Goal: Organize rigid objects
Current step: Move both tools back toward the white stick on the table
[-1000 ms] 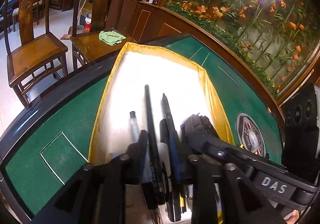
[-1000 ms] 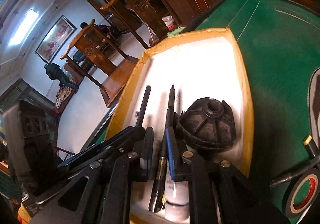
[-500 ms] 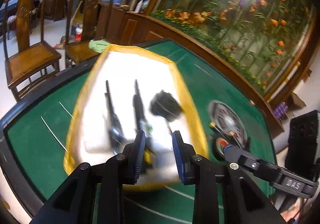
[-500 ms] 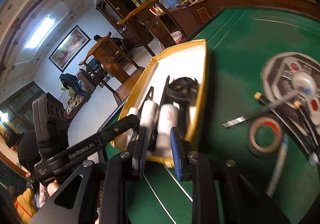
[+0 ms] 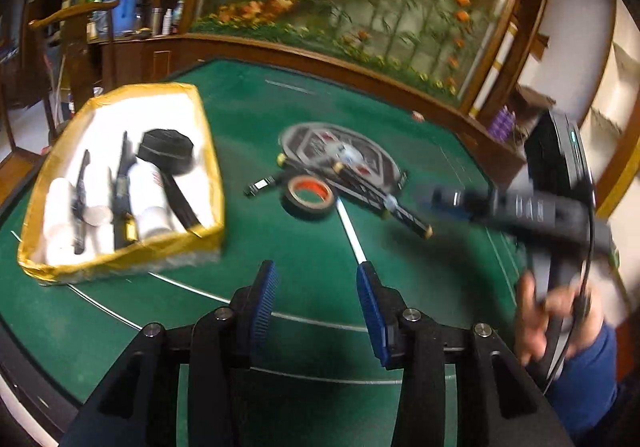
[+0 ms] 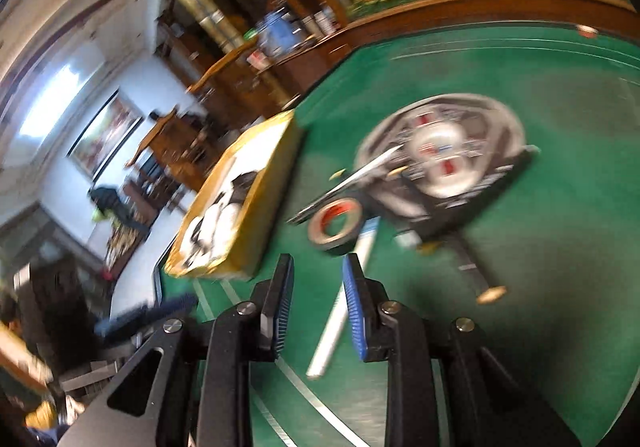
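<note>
A green table carries a yellow-rimmed box at its left, holding white bottles, pens and a black cap. Right of the box, around a round emblem, lie a tape roll, a white stick and a dark gold-tipped rod. Both tongs are empty and opening above the felt: the left gripper and the right gripper, whose camera sees the tape just ahead.

Left gripper jaws opening, empty, above green table, tape roll ahead, yellow-edged box left
</note>
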Tool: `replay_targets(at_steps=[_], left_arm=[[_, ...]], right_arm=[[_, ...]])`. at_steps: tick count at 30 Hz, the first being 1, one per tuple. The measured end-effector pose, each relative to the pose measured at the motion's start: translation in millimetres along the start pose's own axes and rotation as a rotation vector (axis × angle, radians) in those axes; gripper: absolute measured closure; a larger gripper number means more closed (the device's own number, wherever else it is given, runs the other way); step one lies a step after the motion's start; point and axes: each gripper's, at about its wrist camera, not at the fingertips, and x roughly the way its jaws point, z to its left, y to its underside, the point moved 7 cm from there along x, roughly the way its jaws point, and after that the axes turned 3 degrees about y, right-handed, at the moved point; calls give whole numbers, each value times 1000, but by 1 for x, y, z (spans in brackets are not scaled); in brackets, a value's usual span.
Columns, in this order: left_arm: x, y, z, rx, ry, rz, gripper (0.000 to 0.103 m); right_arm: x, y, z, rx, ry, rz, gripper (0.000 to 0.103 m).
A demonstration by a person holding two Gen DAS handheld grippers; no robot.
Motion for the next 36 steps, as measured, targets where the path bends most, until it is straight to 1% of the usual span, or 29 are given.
replay_targets(at_steps=[2,4,5,7,9,11,12,13,15,16,18,20,21,22,23,24,27,28,29,30,32,33,34,35,36], left_arm=[[9,5,-1,-10,10,30,60],[18,9,-2,-18,24,58,60],[22,11,-2,-17,25,71,60],[31,13,-4,-24,35,98,60],[37,15,-10,-33,62,117,60],[43,17,-16,-25,83,136,60],[48,15,-20,-21,89,149,57],[55,12,-23,-23,89,162,48],[68,4,-25,-41,72,185,42],[76,-1,-28,-34,68,190,42],[90,-8,-29,-21,8,205,42],[105,-10,-36,9,-20,240,43],[111,-10,-38,38,-53,252,56],[115,-11,-39,89,-115,234,90],[118,-10,-40,100,-127,237,96],[118,-10,-40,98,-129,233,96],[114,-8,-34,90,-101,221,97],[109,-5,-31,84,-95,219,97],[105,-3,-28,81,-92,218,97],[102,-2,-26,80,-91,218,97],[94,2,-22,72,-87,219,97],[91,4,-19,67,-80,220,97],[91,4,-19,62,-77,220,97],[88,6,-18,58,-73,221,97],[85,8,-17,57,-71,221,96]], right_arm=[[-9,-8,-18,10,50,-33,77],[-11,-13,-28,2,96,-41,72],[-12,-14,-34,7,114,-40,72],[-10,-15,-40,17,126,-39,68],[-3,-12,-46,19,135,-13,68],[0,-12,-50,15,157,-16,68],[0,-13,-52,8,172,-16,68],[3,-12,-57,8,188,-12,68],[6,-11,-65,36,201,-6,68],[6,-10,-68,48,199,-5,68],[6,-11,-71,57,203,-11,68],[6,-11,-72,56,196,-10,68],[7,-11,-71,50,195,-4,68],[8,-11,-71,45,202,0,68],[9,-10,-72,40,210,5,68],[11,-9,-73,28,221,18,68],[14,-6,-74,-3,244,41,68],[18,-3,-73,-15,236,61,68],[23,0,-71,-37,224,86,68],[27,2,-69,-57,232,92,68],[39,7,-60,-148,277,100,68],[42,9,-54,-196,301,90,70],[45,11,-51,-219,312,96,82],[47,13,-48,-236,332,103,89],[47,15,-46,-247,347,118,89]])
